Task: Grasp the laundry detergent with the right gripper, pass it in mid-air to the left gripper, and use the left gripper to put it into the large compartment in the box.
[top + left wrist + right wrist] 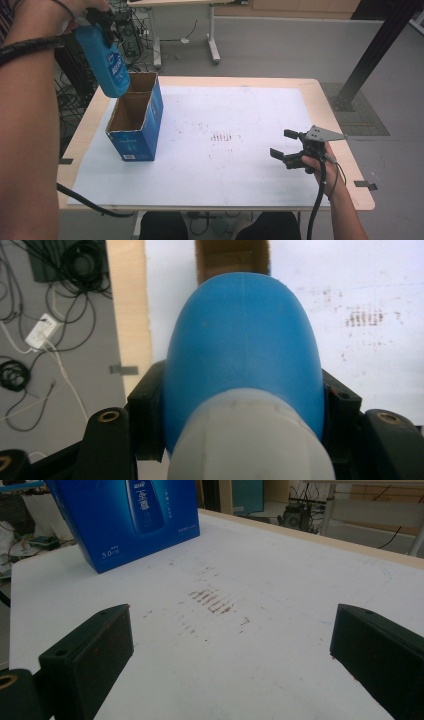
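A blue plastic bottle [107, 62] hangs base-down above the open blue cardboard box [145, 130] at the table's left. My left gripper [102, 22] is shut on the bottle near its top. In the left gripper view the blue bottle [245, 355] bulges between the black jaws, with the brown inside of the box [232, 260] beyond it. Over the table's right side, my right gripper [285, 144] hovers open, nothing between its jaws. The right gripper view has the box [125, 515] standing far off to the left of the right gripper [232, 645].
A white sheet [250, 115] with brownish smudges [222, 137] covers the wooden table [325, 92]. Cables lie on the floor at the left. Another table's legs [214, 47] stand behind. A black post [370, 55] rises at the right.
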{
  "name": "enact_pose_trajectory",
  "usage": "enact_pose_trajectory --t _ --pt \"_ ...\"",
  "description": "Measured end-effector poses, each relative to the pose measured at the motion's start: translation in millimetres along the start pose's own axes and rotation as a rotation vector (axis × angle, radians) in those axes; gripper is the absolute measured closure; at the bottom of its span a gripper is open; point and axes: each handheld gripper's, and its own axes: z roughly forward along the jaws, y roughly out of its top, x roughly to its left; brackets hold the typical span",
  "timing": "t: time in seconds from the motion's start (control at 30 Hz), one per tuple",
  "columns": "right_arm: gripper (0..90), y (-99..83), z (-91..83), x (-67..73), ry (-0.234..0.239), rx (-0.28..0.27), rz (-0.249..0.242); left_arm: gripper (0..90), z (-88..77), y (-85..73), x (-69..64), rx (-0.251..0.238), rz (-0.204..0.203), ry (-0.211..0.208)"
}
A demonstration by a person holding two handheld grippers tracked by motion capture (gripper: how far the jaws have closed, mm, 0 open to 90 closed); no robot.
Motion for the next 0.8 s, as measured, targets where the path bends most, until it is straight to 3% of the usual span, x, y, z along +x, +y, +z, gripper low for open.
enact_pose_trajectory --t 0.33,0.8 --pt "3.5 -0.2 0.3 0.0 -0.014 0.01 0.006 37.8 -1.2 0.7 7.1 -0.014 -0.026 -0.004" --pt "3.4 0.2 -0.8 1.6 -0.019 0.013 0.006 37.8 29.6 5.5 14.4 0.021 -0.033 -0.024"
